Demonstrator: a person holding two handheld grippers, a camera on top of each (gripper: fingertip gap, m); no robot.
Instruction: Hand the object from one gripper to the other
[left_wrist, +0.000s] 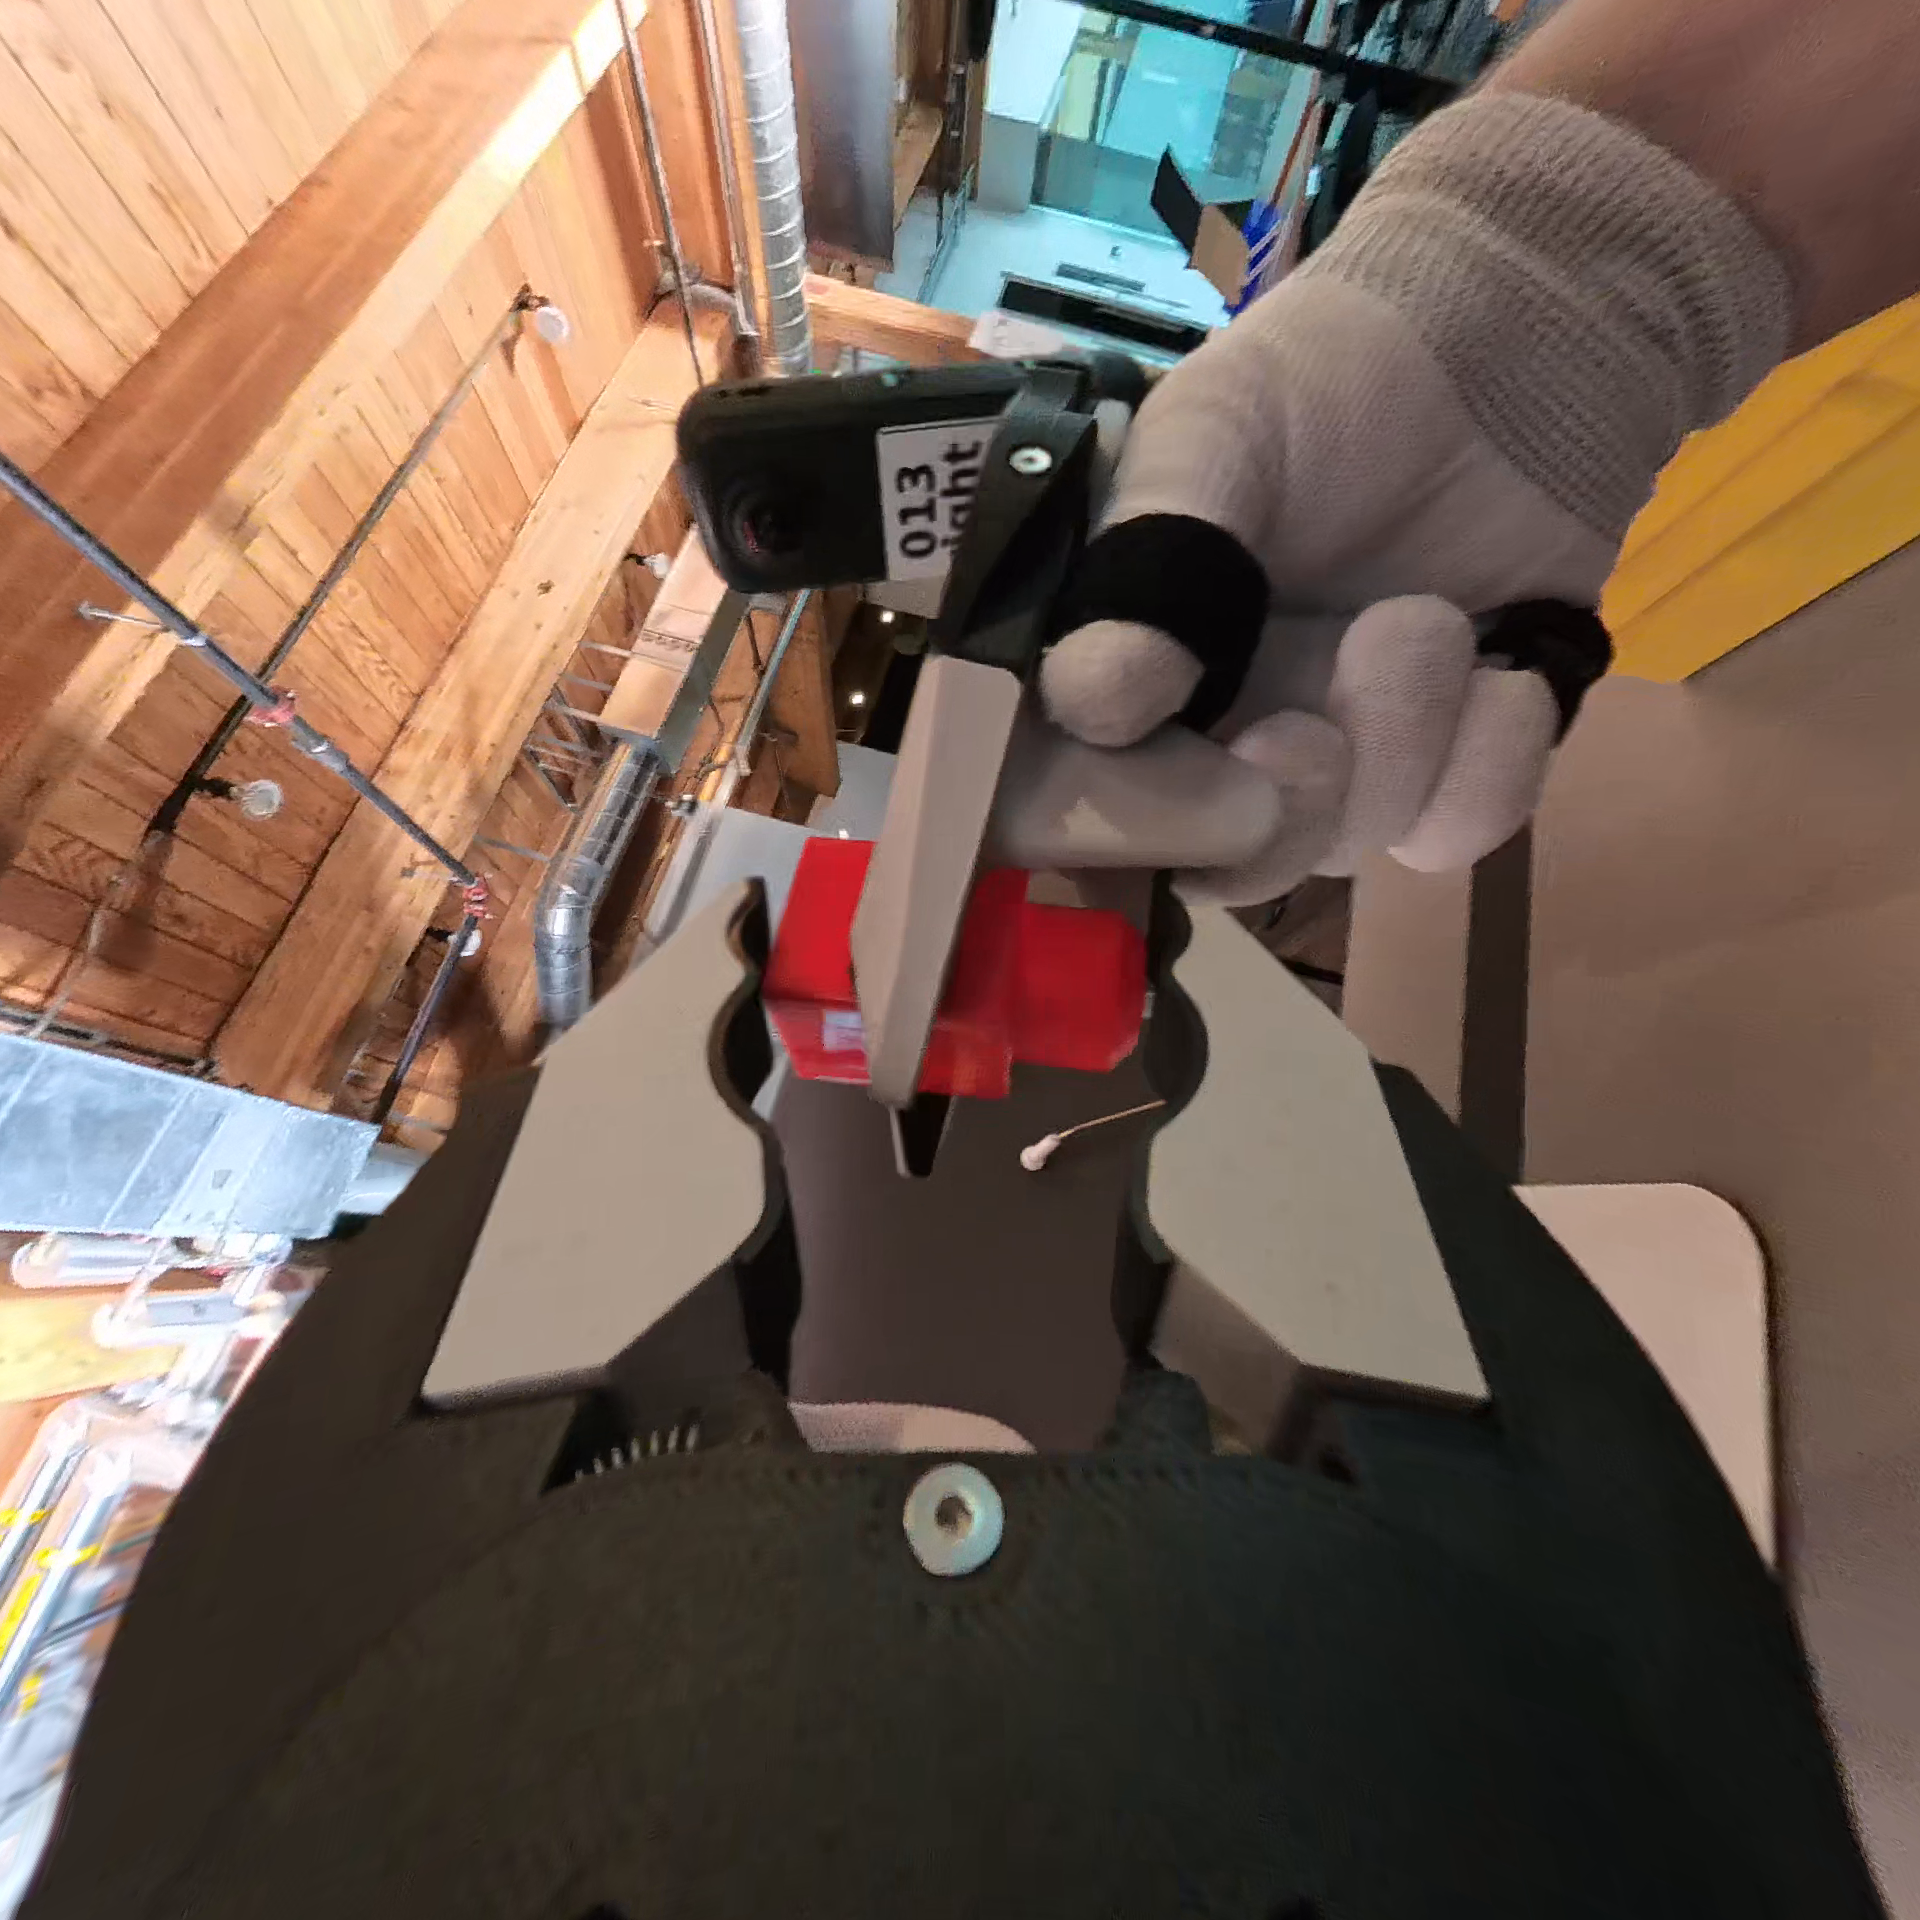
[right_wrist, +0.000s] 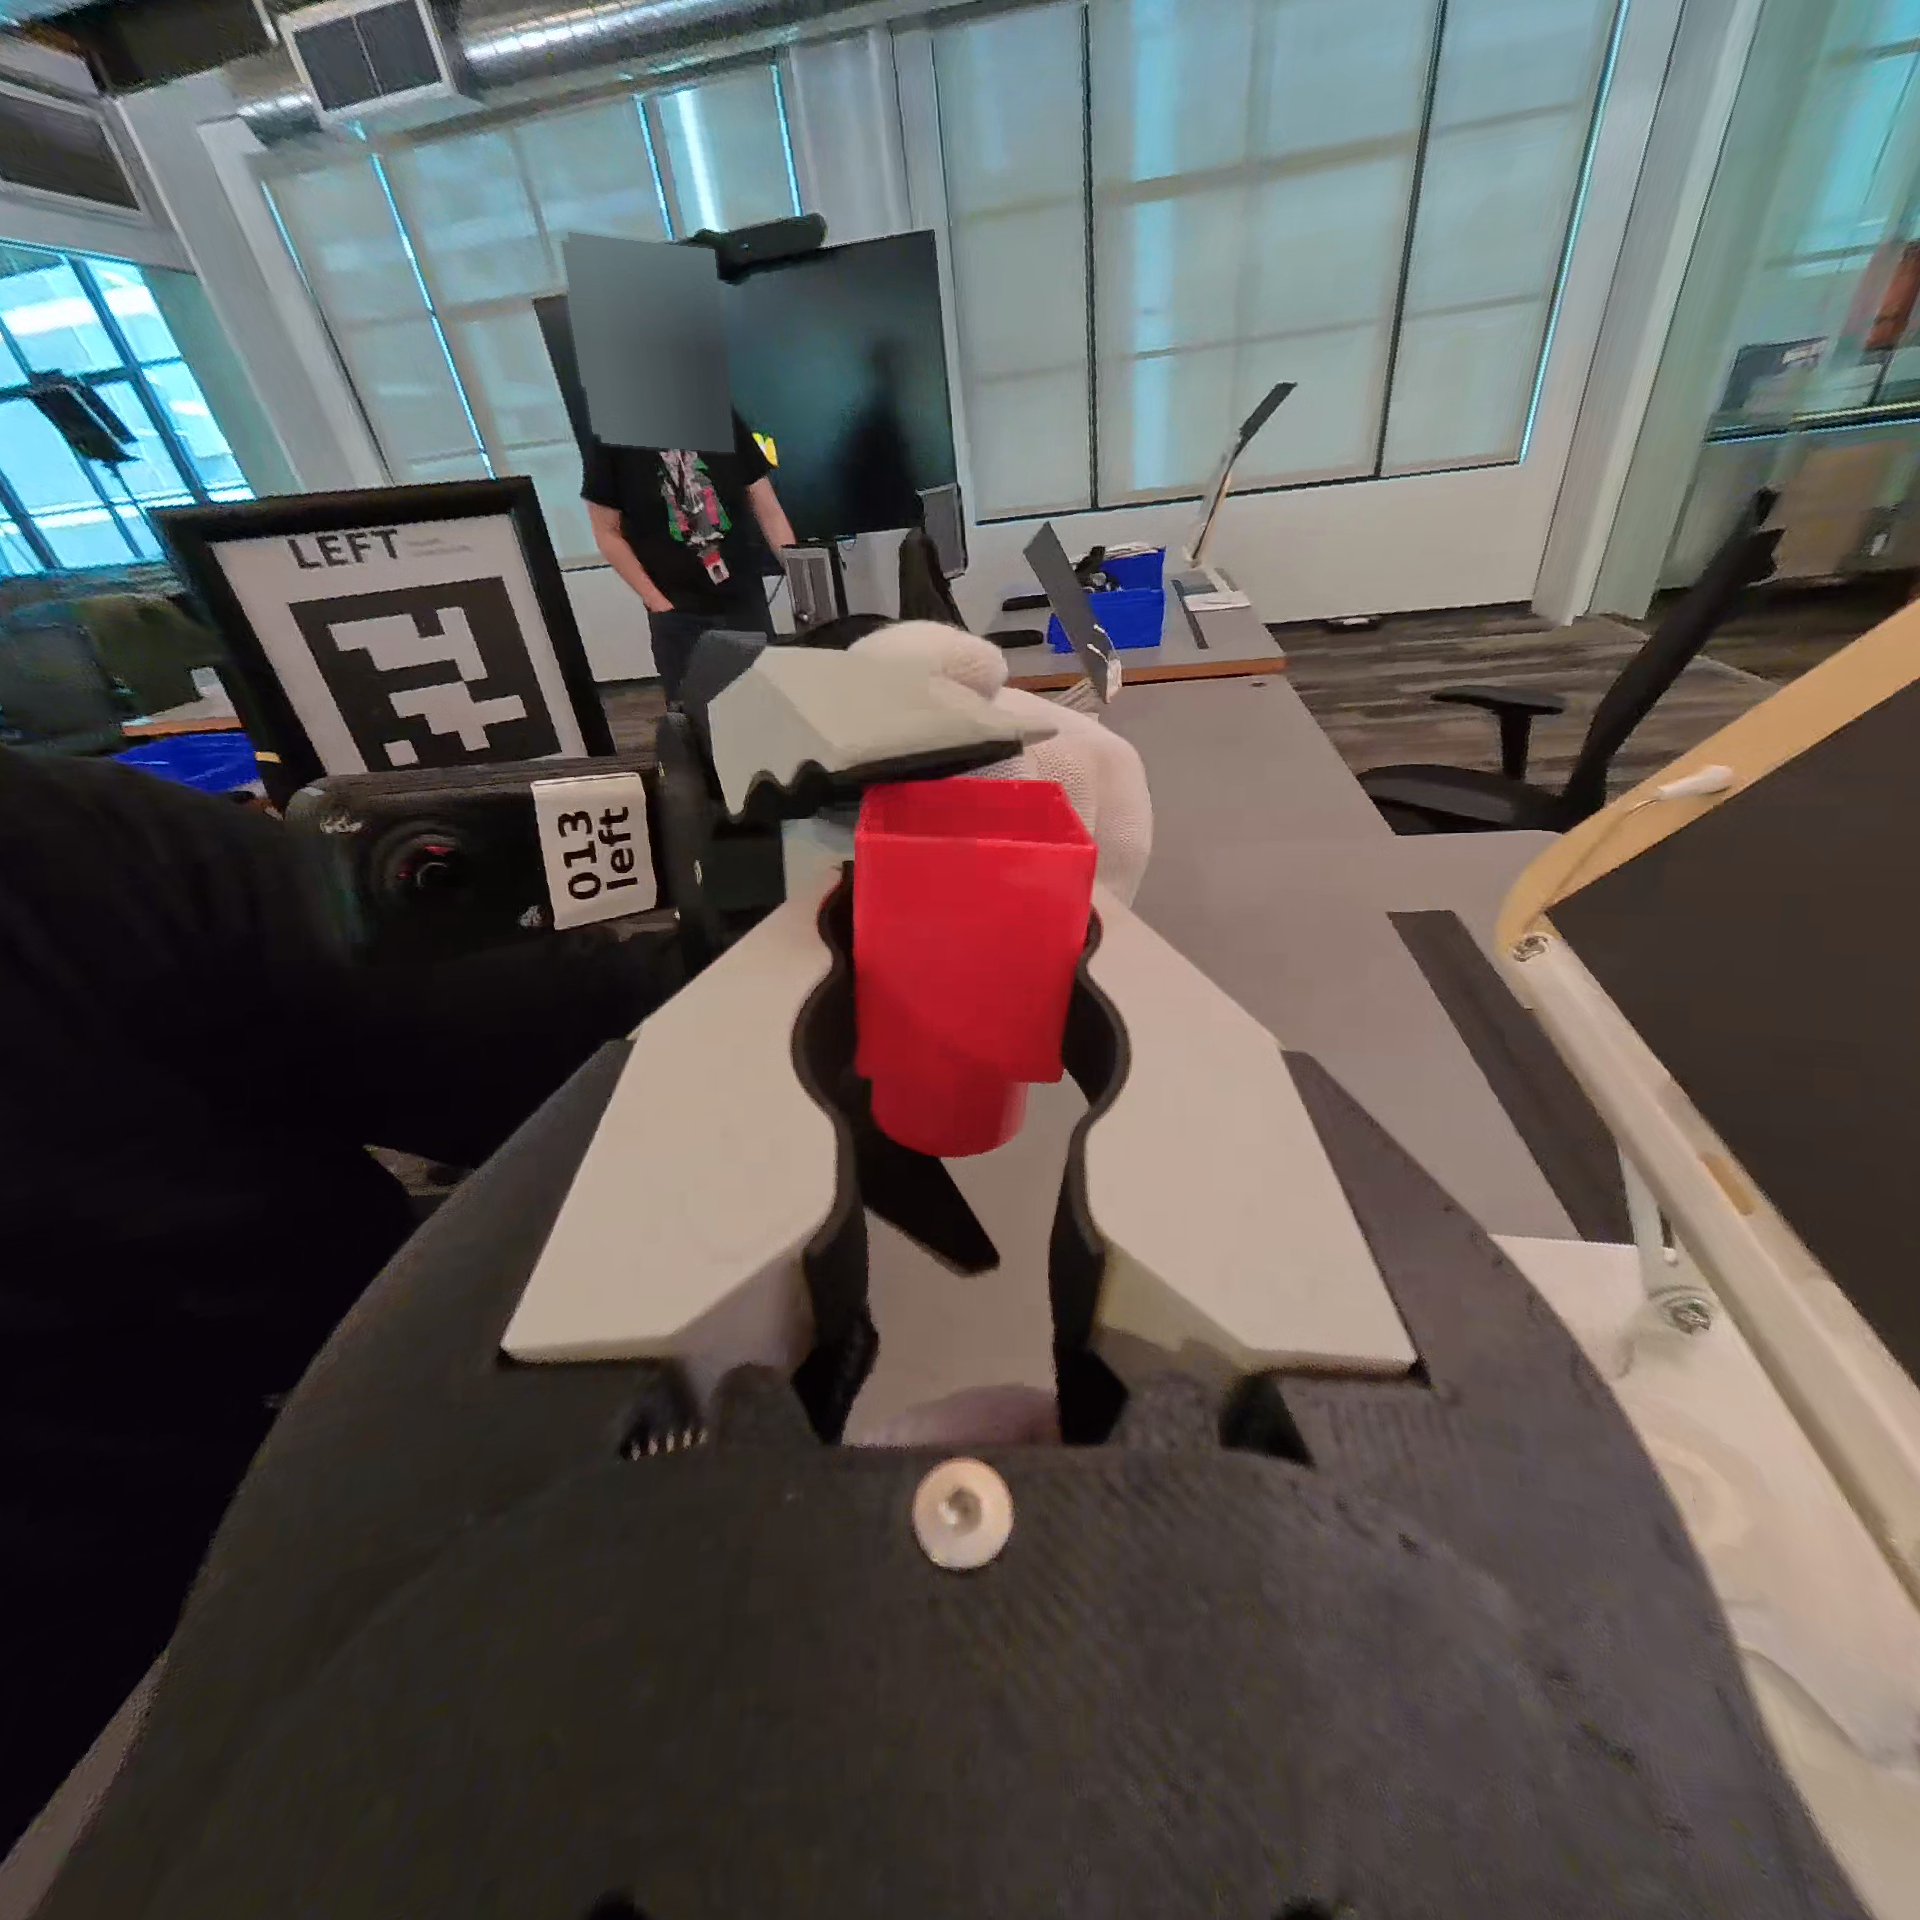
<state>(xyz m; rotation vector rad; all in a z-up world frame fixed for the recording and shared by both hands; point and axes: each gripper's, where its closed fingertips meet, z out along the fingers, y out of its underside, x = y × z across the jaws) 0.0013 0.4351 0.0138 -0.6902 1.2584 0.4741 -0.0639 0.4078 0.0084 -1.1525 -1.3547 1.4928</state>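
The red plastic object (right_wrist: 966, 935), a square cup with a round stub, sits between the tips of my right gripper (right_wrist: 961, 925), which is shut on its sides. My left gripper (left_wrist: 956, 925) spans its length, jaws spread wide, pads touching its two ends (left_wrist: 1049, 977). In the right wrist view one left fingertip (right_wrist: 862, 717) lies on the cup's rim and the other (right_wrist: 935, 1205) under the stub. In the left wrist view the right gripper (left_wrist: 914, 1112) comes down from above, one finger (left_wrist: 925, 883) across the object, held by a white-gloved hand (left_wrist: 1351, 623).
A grey table (right_wrist: 1247, 831) lies under both grippers. A person (right_wrist: 675, 540) stands behind a framed marker board (right_wrist: 395, 634). Blue bins (right_wrist: 1122, 613) and an office chair (right_wrist: 1558, 727) stand farther off. A dark panel with a pale rim (right_wrist: 1766, 935) is at the right. One gripper's finger ends stand about 6 centimeters off the other's.
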